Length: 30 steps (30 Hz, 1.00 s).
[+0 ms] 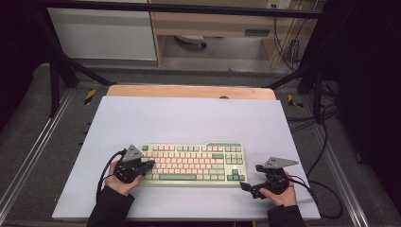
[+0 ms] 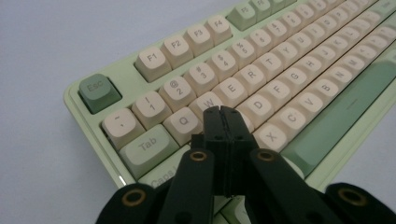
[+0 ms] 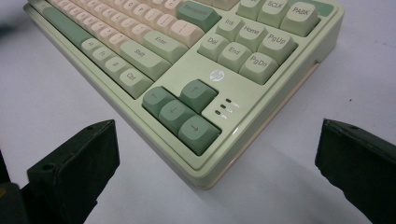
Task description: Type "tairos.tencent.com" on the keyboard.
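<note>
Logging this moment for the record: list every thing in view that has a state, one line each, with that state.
Left gripper: jaws shut, tips over the keys near W and S; whether they press a key cannot be told.
Right gripper: jaws wide open, empty, facing the keyboard's arrow-key corner.
Keyboard: flat on the white mat, squarely placed, all visible keycaps in place.
White mat: lying flat on the table.
</note>
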Motion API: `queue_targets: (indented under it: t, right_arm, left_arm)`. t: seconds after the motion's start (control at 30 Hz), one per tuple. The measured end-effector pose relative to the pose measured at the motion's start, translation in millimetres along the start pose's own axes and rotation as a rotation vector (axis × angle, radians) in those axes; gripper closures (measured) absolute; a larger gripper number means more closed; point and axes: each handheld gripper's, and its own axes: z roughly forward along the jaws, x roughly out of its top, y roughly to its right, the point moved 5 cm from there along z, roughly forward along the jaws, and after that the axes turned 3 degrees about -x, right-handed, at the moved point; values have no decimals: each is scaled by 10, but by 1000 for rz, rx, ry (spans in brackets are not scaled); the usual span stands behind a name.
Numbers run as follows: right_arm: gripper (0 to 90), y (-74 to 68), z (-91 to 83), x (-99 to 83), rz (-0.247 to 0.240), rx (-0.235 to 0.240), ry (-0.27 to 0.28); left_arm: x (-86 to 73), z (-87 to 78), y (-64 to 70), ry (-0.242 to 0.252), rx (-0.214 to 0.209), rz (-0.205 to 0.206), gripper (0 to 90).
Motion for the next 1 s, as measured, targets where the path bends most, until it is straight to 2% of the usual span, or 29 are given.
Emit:
queue_targets:
  t: [0.23,0.57,0.8,0.87,0.9,0.93,1.0]
  right_arm:
    - [3,-25,-10,42,0,-1,18]
    - [4,-161,30,191,-26,-15,23]
    - [90,-326,79,331,-80,2,44]
    - [147,-400,120,388,-99,2,41]
    - [147,-400,120,388,-99,2,41]
    - [205,-455,147,428,-115,7,38]
    - [233,-482,164,451,-120,13,41]
  left_arm:
    - [47,-64,17,25,-5,6,899]
    - [61,-88,12,38,-12,3,899]
    - [64,-92,18,43,-18,3,899]
    - [64,-90,18,42,-18,4,899]
    - [64,-90,18,41,-19,4,899]
    - [64,-91,18,42,-19,4,899]
    - [65,-95,16,44,-19,1,899]
